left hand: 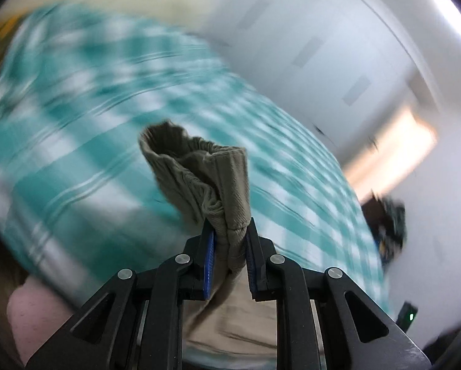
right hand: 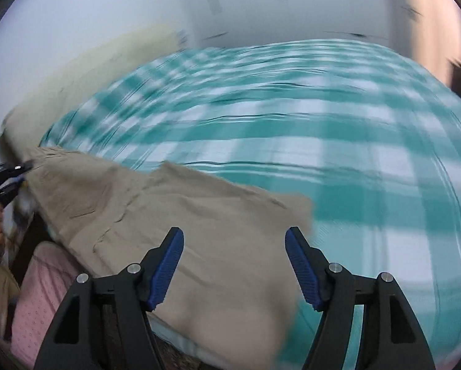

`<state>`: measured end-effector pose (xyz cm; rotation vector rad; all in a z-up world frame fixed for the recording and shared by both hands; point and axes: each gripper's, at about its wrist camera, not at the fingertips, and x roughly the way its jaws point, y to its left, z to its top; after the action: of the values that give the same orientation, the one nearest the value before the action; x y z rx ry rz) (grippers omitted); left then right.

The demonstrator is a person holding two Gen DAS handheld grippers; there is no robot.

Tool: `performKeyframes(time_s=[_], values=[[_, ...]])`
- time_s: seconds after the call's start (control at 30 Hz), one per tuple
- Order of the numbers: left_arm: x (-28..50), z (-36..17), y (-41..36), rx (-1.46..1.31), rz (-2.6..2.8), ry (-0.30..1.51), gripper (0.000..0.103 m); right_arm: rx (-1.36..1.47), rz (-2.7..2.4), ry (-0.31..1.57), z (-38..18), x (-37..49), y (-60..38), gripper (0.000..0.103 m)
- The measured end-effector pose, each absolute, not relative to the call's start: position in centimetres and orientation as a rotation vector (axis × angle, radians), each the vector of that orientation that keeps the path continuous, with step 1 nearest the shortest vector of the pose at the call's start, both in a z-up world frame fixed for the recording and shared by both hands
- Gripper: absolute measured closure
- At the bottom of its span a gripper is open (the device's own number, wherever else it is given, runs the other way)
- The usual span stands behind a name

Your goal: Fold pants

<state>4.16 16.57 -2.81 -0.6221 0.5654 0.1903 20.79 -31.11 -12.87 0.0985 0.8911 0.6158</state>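
Khaki pants [right hand: 175,215] lie spread over the near part of a bed with a teal and white checked cover [right hand: 323,138]. My left gripper [left hand: 230,234] is shut on the elastic waistband of the pants [left hand: 199,166] and holds it lifted above the bed. It also shows at the far left of the right wrist view [right hand: 17,169], gripping the pants' edge. My right gripper [right hand: 234,240] is open and empty, just above the near part of the pants. Both views are blurred by motion.
A cream headboard or pillow [right hand: 101,61] runs along the bed's far left side. White wardrobe doors [left hand: 323,46] stand behind the bed. A person's pink clothing [right hand: 42,293] is at the lower left. A dark object [left hand: 384,225] lies by the bed's right edge.
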Motion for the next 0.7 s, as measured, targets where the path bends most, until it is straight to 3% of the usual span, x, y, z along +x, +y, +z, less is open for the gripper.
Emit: performKeyframes(time_s=[0.17, 0.3, 0.33, 0.37, 0.43, 0.5, 0.57, 0.67, 0.7], values=[[9.9, -1.2, 4.1, -0.368, -0.010, 0.653, 0.087, 0.287, 0.460, 0.865, -14.8, 18.8, -37.1, 0.035], [13.8, -5.2, -5.1, -0.267, -0.135, 0.784, 0.085, 0.340, 0.405, 0.838, -14.5, 19.2, -39.9, 0.035], [14.8, -6.9, -7.3, -0.241, -0.161, 0.826, 0.080, 0.340, 0.397, 0.825, -14.2, 19.1, -40.2, 0.035], [15.6, -8.3, -8.9, -0.221, -0.181, 0.863, 0.066, 0.339, 0.392, 0.813, -14.1, 19.1, -40.4, 0.035], [17.0, -11.8, -12.2, -0.196, -0.242, 0.940, 0.054, 0.350, 0.394, 0.810, -14.4, 19.0, -40.7, 0.035], [17.3, -13.3, -13.5, -0.164, -0.229, 1.008, 0.054, 0.391, 0.392, 0.827, -15.0, 18.8, -41.4, 0.035], [16.7, -12.5, -12.7, -0.225, -0.246, 1.012, 0.050, 0.432, 0.390, 0.834, -15.3, 18.8, -42.1, 0.035], [15.0, -9.3, -8.8, -0.299, -0.239, 0.916, 0.027, 0.458, 0.394, 0.837, -15.5, 18.8, -42.7, 0.035], [14.2, -8.4, -7.0, -0.297, -0.201, 0.868, 0.025, 0.479, 0.423, 0.851, -15.6, 19.0, -42.5, 0.035]])
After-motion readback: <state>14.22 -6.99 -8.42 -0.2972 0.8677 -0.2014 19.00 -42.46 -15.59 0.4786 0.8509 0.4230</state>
